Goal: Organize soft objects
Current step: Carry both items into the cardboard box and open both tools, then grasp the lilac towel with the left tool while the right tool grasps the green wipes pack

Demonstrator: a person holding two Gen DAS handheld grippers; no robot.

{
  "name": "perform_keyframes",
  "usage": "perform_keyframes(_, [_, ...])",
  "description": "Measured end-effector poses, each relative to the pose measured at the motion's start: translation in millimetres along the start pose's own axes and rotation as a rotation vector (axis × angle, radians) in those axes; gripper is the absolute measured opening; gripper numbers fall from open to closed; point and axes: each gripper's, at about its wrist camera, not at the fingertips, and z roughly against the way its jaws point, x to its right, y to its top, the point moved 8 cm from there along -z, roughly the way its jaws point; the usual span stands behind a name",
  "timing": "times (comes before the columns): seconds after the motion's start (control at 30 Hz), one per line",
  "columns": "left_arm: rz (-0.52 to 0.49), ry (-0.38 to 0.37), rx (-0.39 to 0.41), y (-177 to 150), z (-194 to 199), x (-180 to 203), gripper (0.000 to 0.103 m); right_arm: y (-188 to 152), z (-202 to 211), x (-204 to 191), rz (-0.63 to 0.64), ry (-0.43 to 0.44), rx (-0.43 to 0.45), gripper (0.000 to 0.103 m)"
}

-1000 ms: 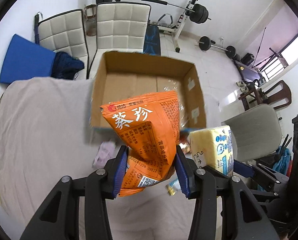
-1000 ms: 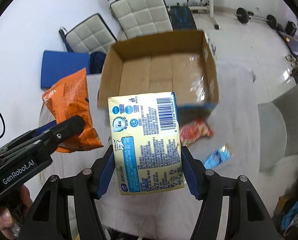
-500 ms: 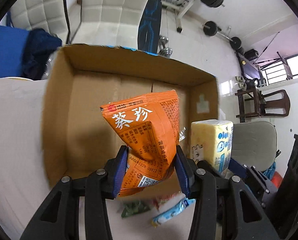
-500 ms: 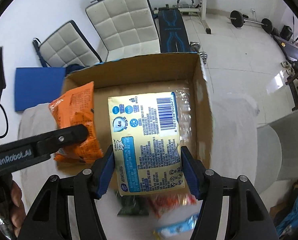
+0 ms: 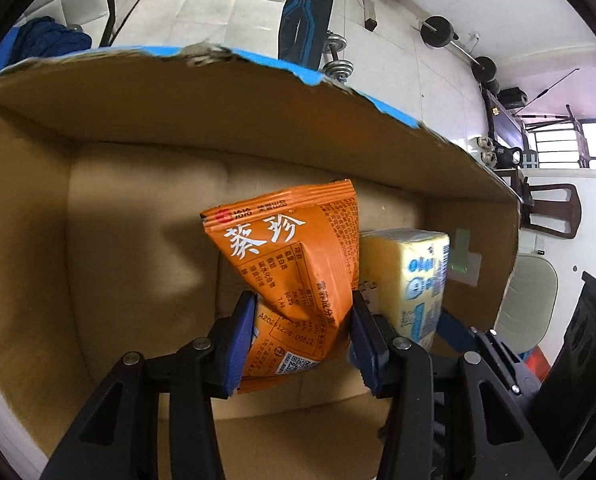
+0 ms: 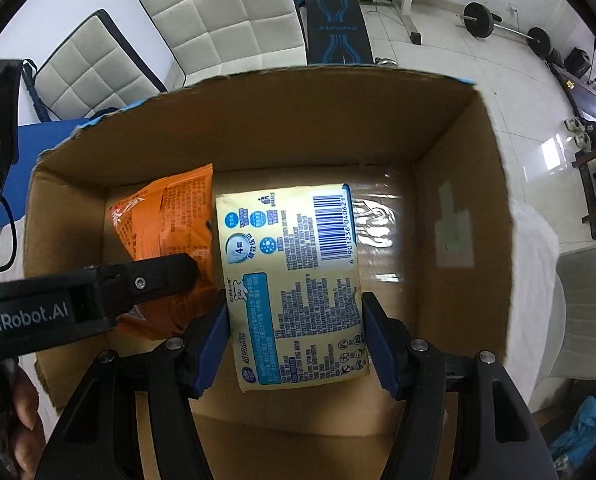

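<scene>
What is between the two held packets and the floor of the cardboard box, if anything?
Nothing visible. The orange snack packet in the left gripper and the yellow tissue pack in the right gripper hang side by side inside the cardboard box, over bare floor.

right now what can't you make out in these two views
- Left wrist view: the yellow tissue pack is half hidden behind the orange snack bag.
- Right wrist view: the brown cardboard box floor under both packs is covered by them.
- Both views: the small label print is unreadable.
</scene>
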Motion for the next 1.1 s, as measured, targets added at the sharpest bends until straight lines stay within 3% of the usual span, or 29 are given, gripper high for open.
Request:
perform_keyframes(0.13, [-0.024, 0.084, -0.027, 6, -7, -6, 0.044, 7, -15, 0, 0.021, -0.027, -0.009, 0.066])
perform_keyframes(0.23, [-0.023, 0.110, -0.038, 4, -7, -8, 0.066, 4, -22, 0, 0.018, -0.026, -0.043, 0.068])
perform_keyframes(0.27, [-0.025, 0.113, -0.029, 2, -3, -7, 0.074, 4, -24, 1, 0.012, -0.026, -0.053, 0.073])
perform_keyframes(0.37, [-0.060, 0.155, 0.001, -2, 9, -4, 0.083, 4, -20, 4, 0.020, -0.050, -0.040, 0.077])
perform_keyframes(0.43, [-0.083, 0.196, 0.019, -8, 18, -3, 0.083, 1, -16, 6, 0.024, -0.064, -0.038, 0.077])
perform_keyframes(0.5, [-0.087, 0.217, 0.037, -13, 23, 3, 0.101, -3, -11, 8, 0.029, -0.068, -0.038, 0.084])
perform_keyframes(0.6, [-0.095, 0.252, 0.085, -28, 35, 3, 0.102, -13, -1, 9, 0.011, -0.040, -0.046, 0.099])
perform_keyframes(0.8, [-0.139, 0.294, 0.179, -67, 70, 2, 0.102, -37, 19, 1, 0.002, -0.016, -0.046, 0.103])
perform_keyframes(0.93, [-0.103, 0.303, 0.256, -96, 100, -4, 0.102, -59, 34, -6, 0.015, -0.023, -0.046, 0.103])
perform_keyframes(1.1, [-0.084, 0.311, 0.331, -99, 120, -14, 0.102, -88, 62, -10, 0.023, -0.054, 0.001, 0.103])
